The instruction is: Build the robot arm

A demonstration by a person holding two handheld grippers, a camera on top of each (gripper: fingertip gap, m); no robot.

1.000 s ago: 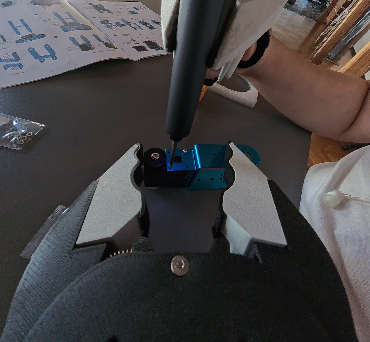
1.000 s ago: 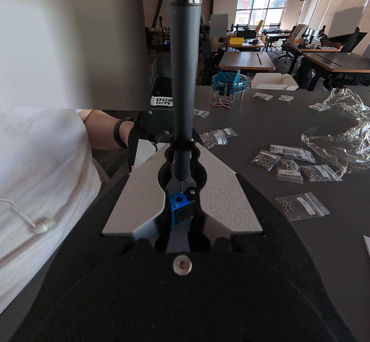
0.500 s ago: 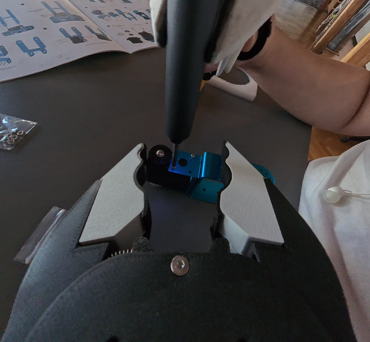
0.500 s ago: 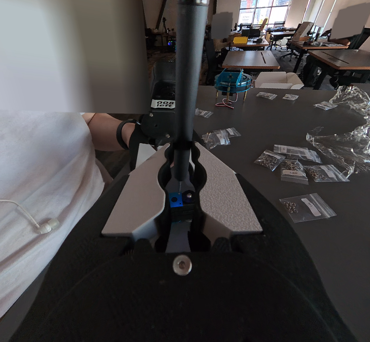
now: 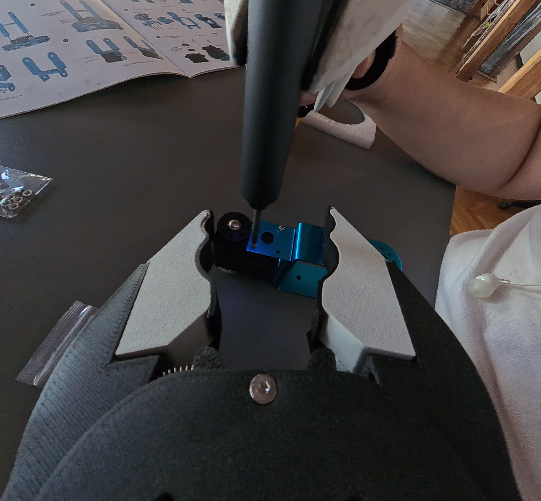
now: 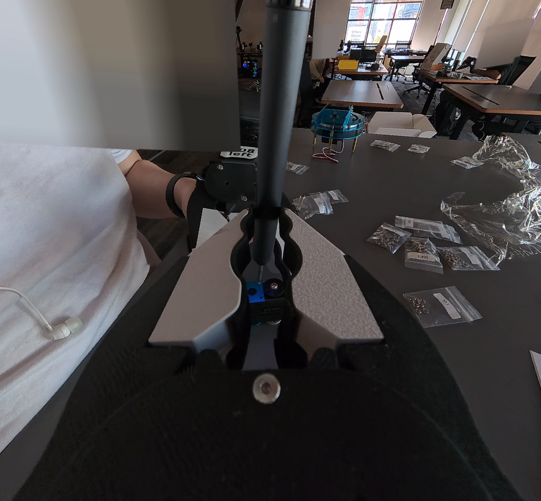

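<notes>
Grey pads of the right gripper [image 6: 265, 217] are pinching a dark screwdriver [image 6: 281, 112] upright, its thin bit resting on a small screw [image 5: 253, 244] at the corner of the blue bracket [image 5: 273, 242]. That bracket is sitting on a black servo [image 5: 234, 248], which is lying on the dark table [image 5: 146, 164]. The left gripper [image 5: 268, 223] is standing spread around this assembly, one finger just beside the servo's round horn, the other against the bracket's folded blue part; whether either is pressing cannot be told. Beyond the servo an open instruction booklet [image 5: 87, 35] is lying, and to the servo's left a clear bag of nuts [image 5: 17, 194]. On the servo's far side, in the right wrist view, more small hardware bags [image 6: 421, 252], crumpled plastic wrap [image 6: 503, 211] and a round blue base [image 6: 336, 123] are resting. With the left gripper not clamping, the assembly is probably free to twist or slide, so the bit could slip off the screw and scar the bracket.
</notes>
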